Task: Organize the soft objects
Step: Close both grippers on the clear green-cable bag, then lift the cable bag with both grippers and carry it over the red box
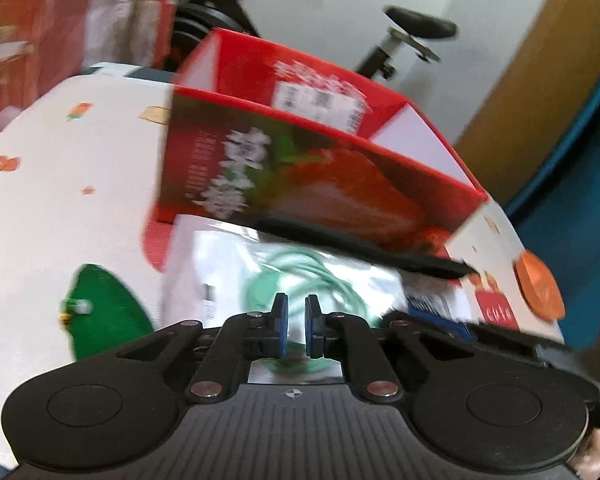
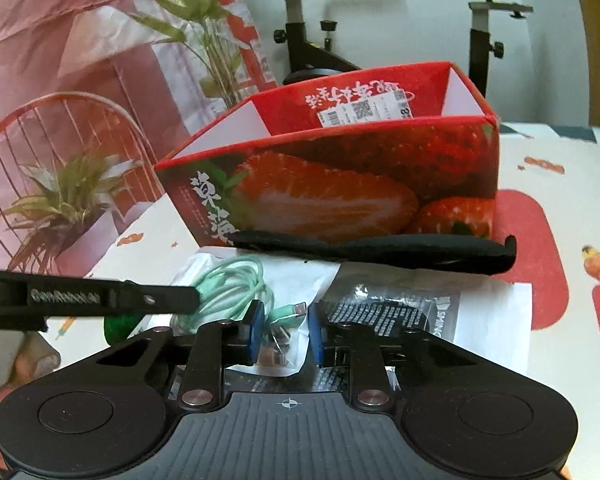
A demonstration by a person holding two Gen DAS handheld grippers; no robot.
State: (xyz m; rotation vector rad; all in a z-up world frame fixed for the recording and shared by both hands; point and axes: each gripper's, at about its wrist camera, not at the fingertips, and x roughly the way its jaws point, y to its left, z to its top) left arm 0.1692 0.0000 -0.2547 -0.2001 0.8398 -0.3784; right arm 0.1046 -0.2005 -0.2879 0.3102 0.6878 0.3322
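- Apparently the step in hand is picking up a bagged cable from in front of the red strawberry box (image 1: 312,184), which I take to be the container for the soft things.
- Left wrist view: the left gripper (image 1: 296,328) has its blue fingers (image 1: 281,326) drawn nearly together over the clear bag with the green cable (image 1: 300,276). Plastic shows in the narrow gap, so they look clenched on the bag's near edge, though blur keeps me from being sure the pads bite it.
- Same view: the bag lies on white paper just in front of the box, and a black flat strip (image 1: 360,246) lies between bag and box, along the box's foot. An orange disc (image 1: 538,284) sits on the tabletop (image 1: 60,160) to the right of the box.
- Right wrist view: the right gripper (image 2: 286,330) stands with its fingers (image 2: 256,330) apart, released, not pressing anything. The cable's plug end and a fold of the bag (image 2: 236,280) lie between them; a second clear packet with dark print (image 2: 392,312) lies just right of that, also in front of the box (image 2: 340,184).
- Same view: the left gripper's arm (image 2: 100,298) reaches in from the left, its tip at the green coil.
- Next, I judge, the bag must be lifted clear of the black strip (image 2: 380,250) and over the box's front wall. The slippery plastic could slide out of a thin pinch.
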